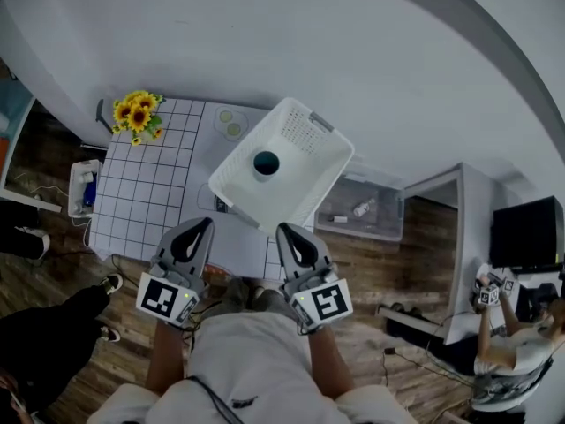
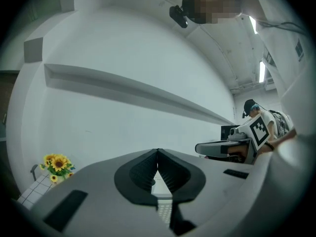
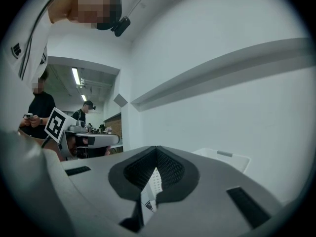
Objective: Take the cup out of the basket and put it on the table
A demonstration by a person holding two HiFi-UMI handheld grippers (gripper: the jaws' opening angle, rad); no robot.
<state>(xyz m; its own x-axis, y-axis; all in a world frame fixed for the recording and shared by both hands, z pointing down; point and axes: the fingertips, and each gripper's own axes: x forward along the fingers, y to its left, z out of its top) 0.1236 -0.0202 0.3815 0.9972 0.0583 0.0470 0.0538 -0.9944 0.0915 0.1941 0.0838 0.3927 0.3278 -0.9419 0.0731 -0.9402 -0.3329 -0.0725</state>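
**Item: cup [image 1: 266,162].** Dark and round, seen from above. It stands inside the basket, near the middle of its floor and clear of the walls. You have not lifted it yet.

**Item: basket [image 1: 305,122].** White plastic with perforated walls, at the centre of the head view on the right end of the desk.

**Item: desk [image 1: 146,193].** Covered in a white grid cloth, which is bare to the left of the basket. Sunflowers [image 1: 137,113] stand at its upper left corner.

**Item: left hand-held gripper [image 1: 201,230].** The jaws are together with nothing between them. You hold it low in the frame, short of the basket.

**Item: right hand-held gripper [image 1: 287,235].** The jaws are likewise together and empty. It sits just below the basket's near edge.

**Handling note.**
- The step in hand looks like the reach.
- Part the jaws of your chosen hand-held gripper before it passes over the basket rim. The right one is the nearer.
- Come down from above and take one wall of the cup between the pads, one jaw inside and one outside.
- Close firmly and lift straight up until the cup clears the rim. A light basket may ride up with it, so steady the near rim with your other hand-held gripper if needed.
- Keep the cup upright.
- Set it on the bare grid cloth to the left, well away from the sunflowers.
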